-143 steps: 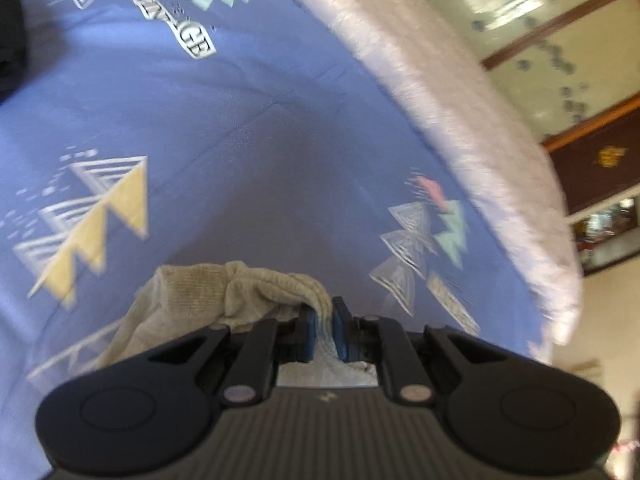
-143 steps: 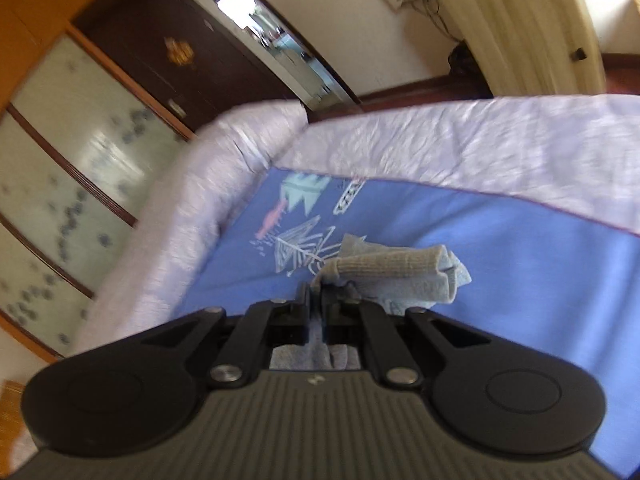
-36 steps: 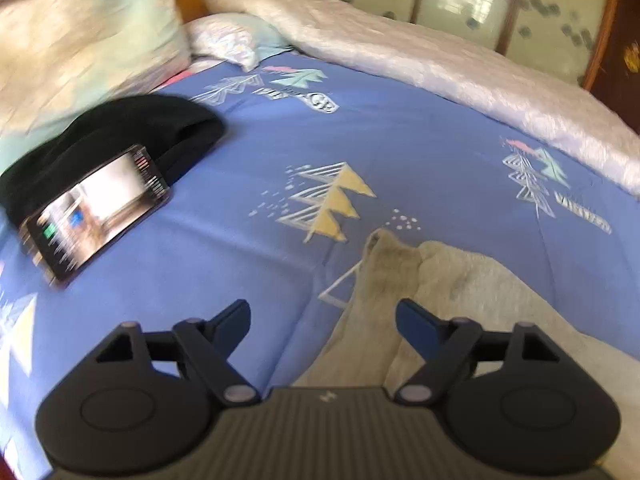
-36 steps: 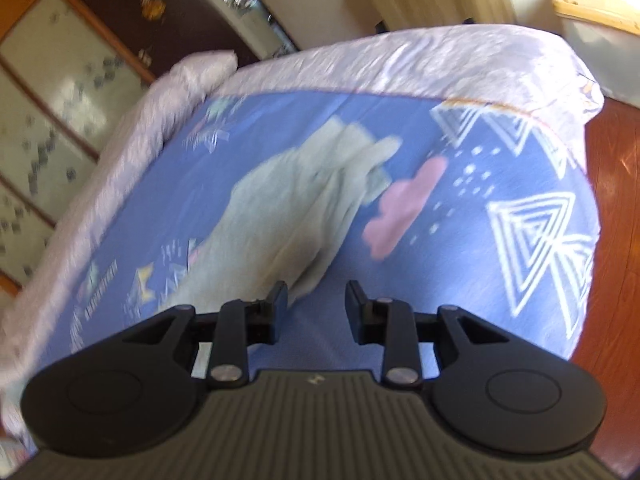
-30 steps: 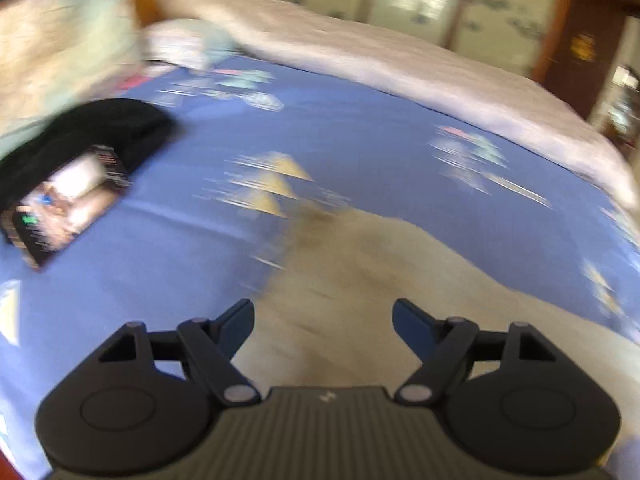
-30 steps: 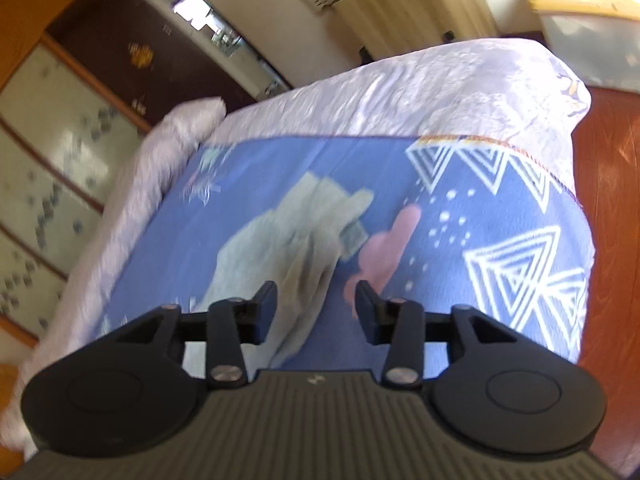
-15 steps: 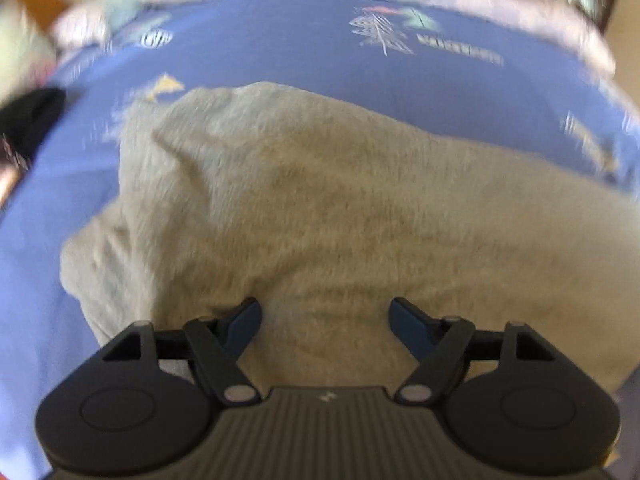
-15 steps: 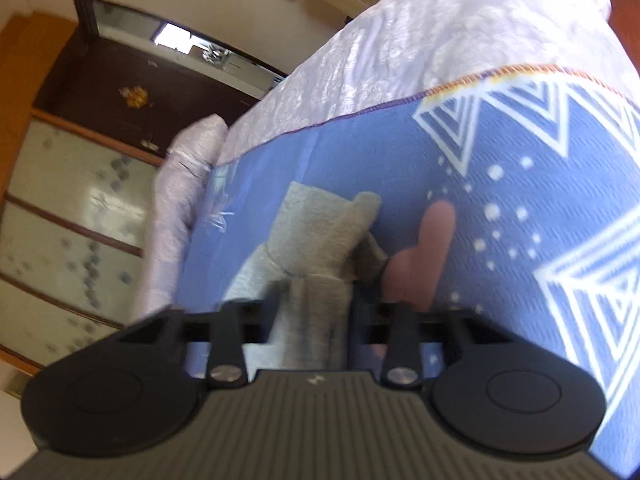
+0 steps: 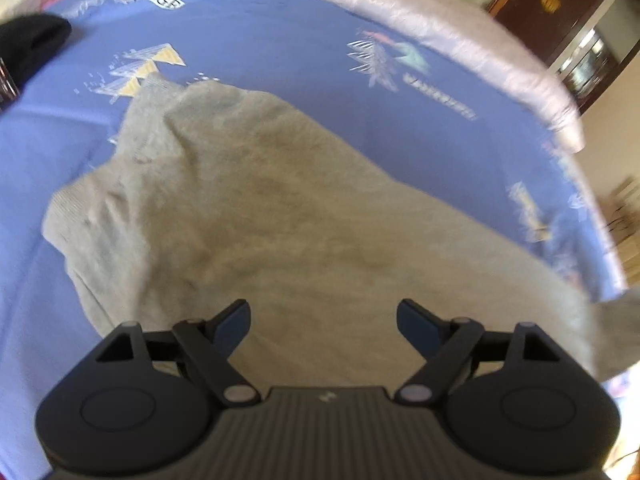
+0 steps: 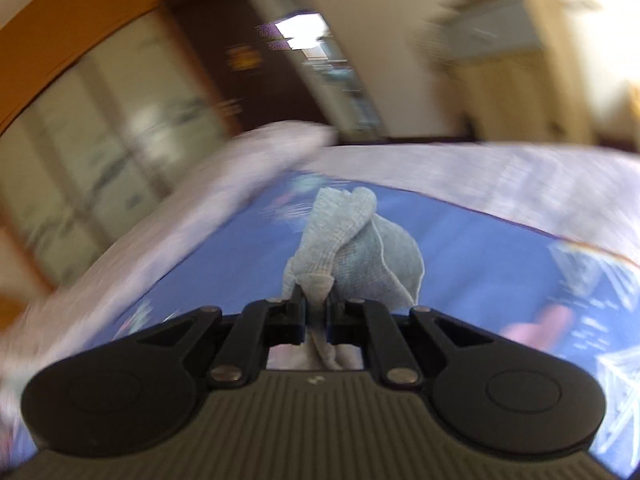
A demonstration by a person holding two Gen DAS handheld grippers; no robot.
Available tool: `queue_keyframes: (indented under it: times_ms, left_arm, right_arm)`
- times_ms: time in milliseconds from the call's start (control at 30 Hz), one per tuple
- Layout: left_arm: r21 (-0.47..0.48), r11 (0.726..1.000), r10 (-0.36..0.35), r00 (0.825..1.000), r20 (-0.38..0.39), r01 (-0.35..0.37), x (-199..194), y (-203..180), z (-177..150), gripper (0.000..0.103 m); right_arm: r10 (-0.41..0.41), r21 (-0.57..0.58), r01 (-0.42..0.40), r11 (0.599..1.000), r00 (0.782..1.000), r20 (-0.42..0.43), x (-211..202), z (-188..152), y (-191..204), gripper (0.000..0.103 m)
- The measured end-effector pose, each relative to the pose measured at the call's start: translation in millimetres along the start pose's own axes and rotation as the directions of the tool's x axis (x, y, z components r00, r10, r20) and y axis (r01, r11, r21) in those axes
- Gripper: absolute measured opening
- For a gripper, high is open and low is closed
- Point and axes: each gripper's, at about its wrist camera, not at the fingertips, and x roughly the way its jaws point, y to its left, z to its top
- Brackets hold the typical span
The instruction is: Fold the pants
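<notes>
Pants of pale grey knit fabric (image 9: 260,208) lie spread on the blue patterned bedspread (image 9: 280,40), one cuffed end raised.

The right gripper (image 10: 316,308) has just closed; its fingers are pinched tight on a bunched ribbed end of the pants (image 10: 344,240), lifted off the bed. The left gripper (image 9: 324,316) hovers over the wide part of the garment, fingers spread well apart, holding nothing. Judged step: carrying the leg end over toward the waist for a fold. Next, the left likely needs to pin or grasp cloth while the right lays its end down squarely.
</notes>
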Motion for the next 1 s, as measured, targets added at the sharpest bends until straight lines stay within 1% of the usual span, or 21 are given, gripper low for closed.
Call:
queue_keyframes:
  times_ms: [100,200,267,333,367,400,433,467,500,533,567,600,633,667,700,800,867,900,933,967,1000]
  left_arm:
    - [-0.006,0.997,-0.071,0.997,-0.010,0.071,-1,-6,-4,0.083]
    - [0.014,0.994,-0.104,0.994,-0.028,0.105,0,-16,-8,0.083]
    - [0.034,0.992,-0.117,0.993,-0.035,0.118,0,-23,-11,0.083]
    - [0.046,0.990,-0.127,0.991,-0.046,0.130,3,-29,-12,0.083]
    - [0.049,0.990,-0.133,0.990,-0.052,0.135,4,-33,-13,0.083]
    - [0.052,0.989,-0.138,0.989,-0.060,0.141,7,-36,-13,0.083]
    - [0.056,0.988,-0.142,0.987,-0.070,0.146,9,-42,-12,0.083]
    - [0.064,0.986,-0.148,0.986,-0.078,0.153,12,-47,-10,0.083]
    - [0.079,0.984,-0.155,0.984,-0.085,0.161,14,-53,-9,0.083]
    - [0.100,0.980,-0.162,0.983,-0.091,0.171,16,-62,-7,0.084]
    - [0.118,0.977,-0.168,0.981,-0.097,0.179,19,-70,-6,0.087]
    - [0.135,0.973,-0.173,0.979,-0.106,0.186,24,-80,-4,0.089]
    - [0.145,0.971,-0.175,0.978,-0.115,0.191,28,-88,-3,0.092]
    - [0.155,0.968,-0.181,0.975,-0.128,0.200,35,-97,-1,0.093]
    - [0.162,0.965,-0.186,0.972,-0.140,0.208,42,-106,0,0.093]
    - [0.172,0.955,-0.209,0.959,-0.192,0.242,68,-137,4,0.098]
    - [0.182,0.948,-0.217,0.948,-0.233,0.262,88,-156,7,0.099]
    - [0.191,0.947,-0.209,0.947,-0.245,0.258,98,-164,6,0.098]
    - [0.212,0.944,-0.194,0.946,-0.259,0.252,109,-172,5,0.084]
    - [0.235,0.941,-0.177,0.945,-0.276,0.245,118,-178,2,0.048]
    - [0.248,0.943,-0.144,0.944,-0.297,0.221,127,-182,-2,0.039]
  right_arm:
    - [0.105,-0.134,-0.112,0.985,0.992,-0.064,-1,-22,51,0.011]
    - [0.166,-0.257,-0.209,0.944,0.970,-0.177,7,-60,96,0.011]
    - [0.175,-0.336,-0.257,0.906,0.950,-0.257,14,-89,122,0.012]
    - [0.187,-0.378,-0.317,0.870,0.921,-0.342,21,-115,143,0.016]
    - [0.194,-0.396,-0.349,0.849,0.904,-0.381,25,-128,152,0.021]
    - [0.201,-0.419,-0.389,0.820,0.882,-0.427,29,-137,156,0.039]
    - [0.201,-0.446,-0.441,0.779,0.848,-0.490,31,-149,165,0.051]
    - [0.198,-0.465,-0.482,0.743,0.821,-0.535,31,-158,170,0.059]
    - [0.204,-0.478,-0.497,0.724,0.816,-0.540,28,-161,171,0.059]
    - [0.221,-0.486,-0.509,0.710,0.817,-0.533,22,-159,170,0.059]
    - [0.244,-0.477,-0.522,0.708,0.814,-0.528,16,-154,167,0.059]
    - [0.262,-0.455,-0.524,0.720,0.813,-0.520,11,-147,161,0.059]
    - [0.277,-0.423,-0.515,0.746,0.817,-0.505,7,-138,152,0.059]
    - [0.287,-0.389,-0.497,0.775,0.827,-0.484,1,-131,140,0.059]
    - [0.288,-0.353,-0.471,0.809,0.840,-0.460,-4,-128,130,0.059]
    - [0.257,-0.210,-0.359,0.909,0.883,-0.393,-8,-102,81,0.059]
    - [0.225,-0.102,-0.278,0.955,0.905,-0.360,-8,-92,50,0.059]
    - [0.209,-0.046,-0.239,0.970,0.913,-0.350,-9,-89,34,0.060]
    - [0.196,0.011,-0.205,0.979,0.918,-0.346,-7,-85,21,0.060]
    - [0.188,0.061,-0.178,0.982,0.920,-0.343,-5,-82,10,0.060]
    - [0.181,0.096,-0.157,0.983,0.923,-0.339,-3,-82,4,0.060]
